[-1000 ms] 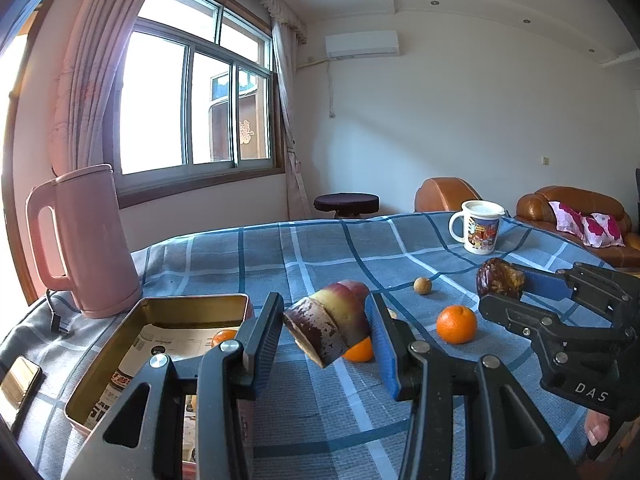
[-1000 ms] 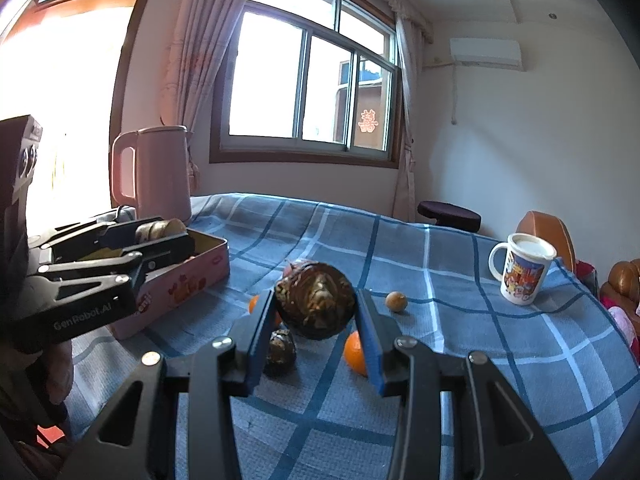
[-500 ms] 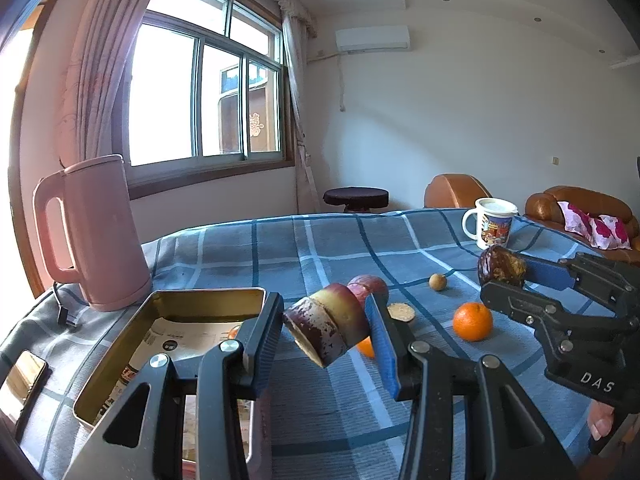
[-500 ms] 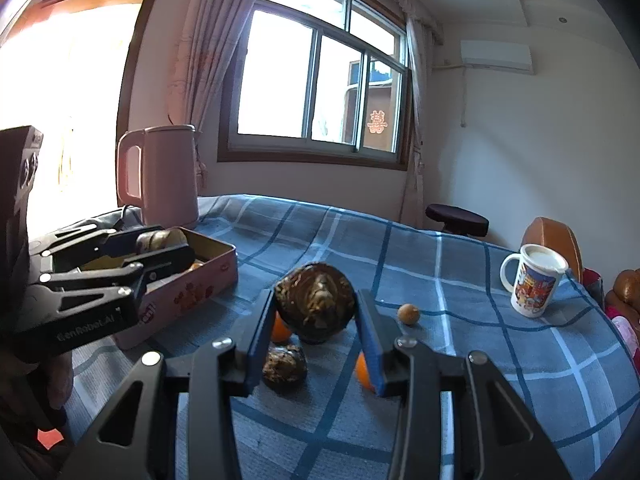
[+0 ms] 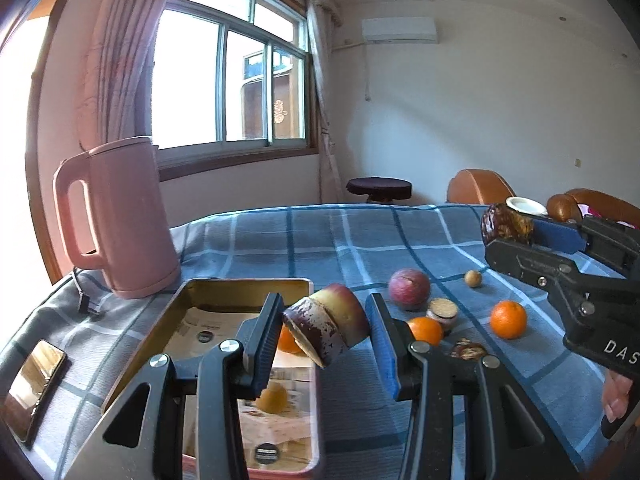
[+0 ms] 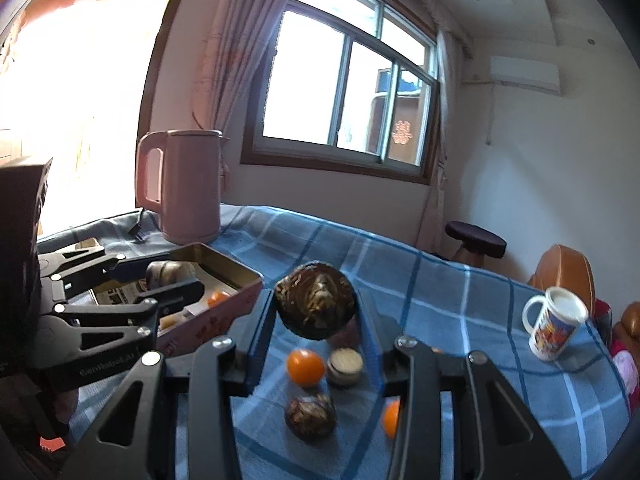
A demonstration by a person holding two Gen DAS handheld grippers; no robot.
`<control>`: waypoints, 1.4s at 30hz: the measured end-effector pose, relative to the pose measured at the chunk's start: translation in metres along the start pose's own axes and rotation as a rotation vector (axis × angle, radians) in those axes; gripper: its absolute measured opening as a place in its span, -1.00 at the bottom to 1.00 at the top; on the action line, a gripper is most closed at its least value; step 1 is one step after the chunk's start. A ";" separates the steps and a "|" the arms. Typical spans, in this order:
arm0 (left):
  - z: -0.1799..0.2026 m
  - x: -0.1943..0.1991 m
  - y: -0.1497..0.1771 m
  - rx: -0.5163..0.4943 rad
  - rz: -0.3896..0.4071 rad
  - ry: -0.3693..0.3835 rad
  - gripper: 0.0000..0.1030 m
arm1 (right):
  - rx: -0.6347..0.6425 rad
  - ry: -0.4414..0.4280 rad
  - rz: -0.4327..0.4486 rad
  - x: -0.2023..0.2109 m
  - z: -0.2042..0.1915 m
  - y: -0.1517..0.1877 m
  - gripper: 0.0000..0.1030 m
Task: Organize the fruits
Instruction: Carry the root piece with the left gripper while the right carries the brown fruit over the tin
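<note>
Blue-padded left claw (image 5: pixel 326 330) pinches a cut fruit chunk (image 5: pixel 326 330), hiding part of the tin (image 5: pixel 168 320); right claw (image 6: pixel 316 306) pinches a dark fruit (image 6: pixel 316 306).

Your left wrist camera looks forward along its jaws, close above the tin (image 5: pixel 244 286). Your right one faces the window from further right. Both share the kettle (image 5: pixel 120 216), tin and worktop (image 5: pixel 340 232) fruit.
</note>
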State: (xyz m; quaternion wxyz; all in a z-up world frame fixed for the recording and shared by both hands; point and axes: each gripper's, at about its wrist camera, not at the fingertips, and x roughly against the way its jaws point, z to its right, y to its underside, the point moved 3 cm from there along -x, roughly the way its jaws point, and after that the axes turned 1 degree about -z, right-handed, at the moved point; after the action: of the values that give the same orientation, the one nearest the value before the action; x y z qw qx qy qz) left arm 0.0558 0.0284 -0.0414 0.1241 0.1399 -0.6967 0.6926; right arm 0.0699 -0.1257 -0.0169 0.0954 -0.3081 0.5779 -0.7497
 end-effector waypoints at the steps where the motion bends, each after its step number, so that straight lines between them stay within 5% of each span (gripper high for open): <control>1: -0.004 0.000 -0.001 0.003 -0.002 -0.008 -0.13 | 0.001 -0.008 0.000 -0.002 -0.002 -0.002 -0.16; 19: -0.089 -0.026 0.002 0.099 -0.132 -0.110 -0.13 | 0.036 -0.139 -0.075 -0.069 -0.046 -0.035 -0.16; 42: -0.104 -0.054 0.017 0.084 -0.245 -0.117 -0.13 | 0.065 -0.195 -0.204 -0.129 -0.090 -0.014 -0.16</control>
State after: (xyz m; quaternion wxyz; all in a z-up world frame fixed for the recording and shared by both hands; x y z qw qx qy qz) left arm 0.0977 0.1340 -0.0759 0.1612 0.2689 -0.6508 0.6915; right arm 0.1235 0.0155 -0.0616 0.0844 -0.4331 0.5069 -0.7405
